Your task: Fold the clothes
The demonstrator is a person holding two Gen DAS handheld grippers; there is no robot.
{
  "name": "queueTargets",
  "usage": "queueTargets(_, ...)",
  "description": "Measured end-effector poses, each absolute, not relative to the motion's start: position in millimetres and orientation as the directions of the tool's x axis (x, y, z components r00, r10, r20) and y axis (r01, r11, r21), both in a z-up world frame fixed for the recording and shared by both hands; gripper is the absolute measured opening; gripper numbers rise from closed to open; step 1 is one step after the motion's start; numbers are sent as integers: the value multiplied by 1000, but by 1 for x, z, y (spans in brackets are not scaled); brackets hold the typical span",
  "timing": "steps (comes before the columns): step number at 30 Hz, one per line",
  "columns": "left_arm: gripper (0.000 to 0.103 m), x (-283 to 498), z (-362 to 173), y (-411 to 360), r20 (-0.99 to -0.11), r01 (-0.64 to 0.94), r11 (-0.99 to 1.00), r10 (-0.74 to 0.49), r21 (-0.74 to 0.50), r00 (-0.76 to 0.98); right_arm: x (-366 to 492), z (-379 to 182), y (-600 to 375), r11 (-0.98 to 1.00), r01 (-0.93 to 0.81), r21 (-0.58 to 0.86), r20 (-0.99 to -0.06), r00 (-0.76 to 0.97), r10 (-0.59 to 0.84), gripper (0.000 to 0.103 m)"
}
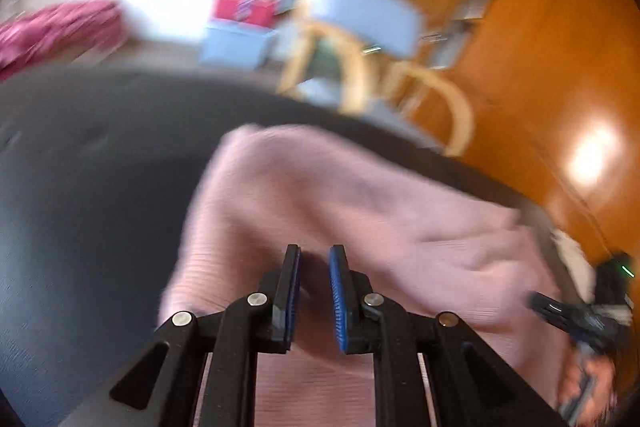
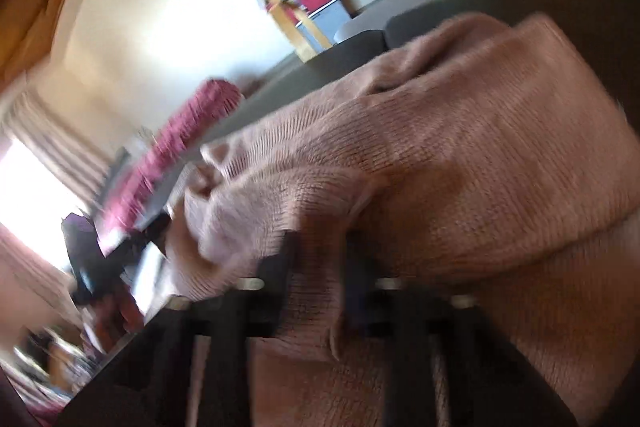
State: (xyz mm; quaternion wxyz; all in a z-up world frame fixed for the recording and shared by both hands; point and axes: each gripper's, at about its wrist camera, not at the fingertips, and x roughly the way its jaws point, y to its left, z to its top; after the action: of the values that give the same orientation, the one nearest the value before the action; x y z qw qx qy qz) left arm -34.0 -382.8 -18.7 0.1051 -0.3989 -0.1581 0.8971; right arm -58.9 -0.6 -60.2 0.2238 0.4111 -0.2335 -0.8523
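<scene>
Left tool (image 1: 314, 259): two blue-padded fingers slightly apart, nothing between them, hovering over one pink knit sweater (image 1: 320, 195) lying on the dark surface (image 1: 80, 167). Right tool (image 2: 320, 247): blurred, sweater fabric bunched between its two fingers, apparently pinched. One magenta garment (image 1: 60, 27) sits far left. Two wooden chairs (image 1: 360, 27) behind.
</scene>
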Motion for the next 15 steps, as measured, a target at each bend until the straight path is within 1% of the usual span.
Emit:
queueTargets(1, 13, -36, -24, -392, -699, -17, -925, 298, -379, -650, -59, -58, -6, -808, 207, 551, -609, -562, -559, 19)
queueTargets(3, 13, -36, -27, -409, -688, 25, -902, 310, -431, -657, -60, -51, -12, -806, 240, 542, -602, -559, -571, 16)
queueTargets(6, 13, -31, -27, -422, -688, 90, -908, 242, -409, -684, -62, -38, -19, -825, 298, 480, -592, -584, -555, 12)
queueTargets(9, 13, -25, -29, -435, -680, 117, -893, 239, -434, -693, -69, -24, -32, -858, 337, 387, -578, -637, -510, 9)
queueTargets(10, 13, -23, -29, -438, -678, 125, -890, 236, -439, -696, -70, -20, -31, -871, 338, 357, -575, -655, -490, 3)
queueTargets(13, 13, -22, -30, -442, -672, 131, -883, 240, -452, -700, -76, -24, -21, -906, 313, 285, -603, -676, -424, 3)
queueTargets(15, 13, -20, -26, -445, -661, 116, -874, 263, -472, -703, -85, -42, -11, -923, 251, 293, -660, -645, -385, 3)
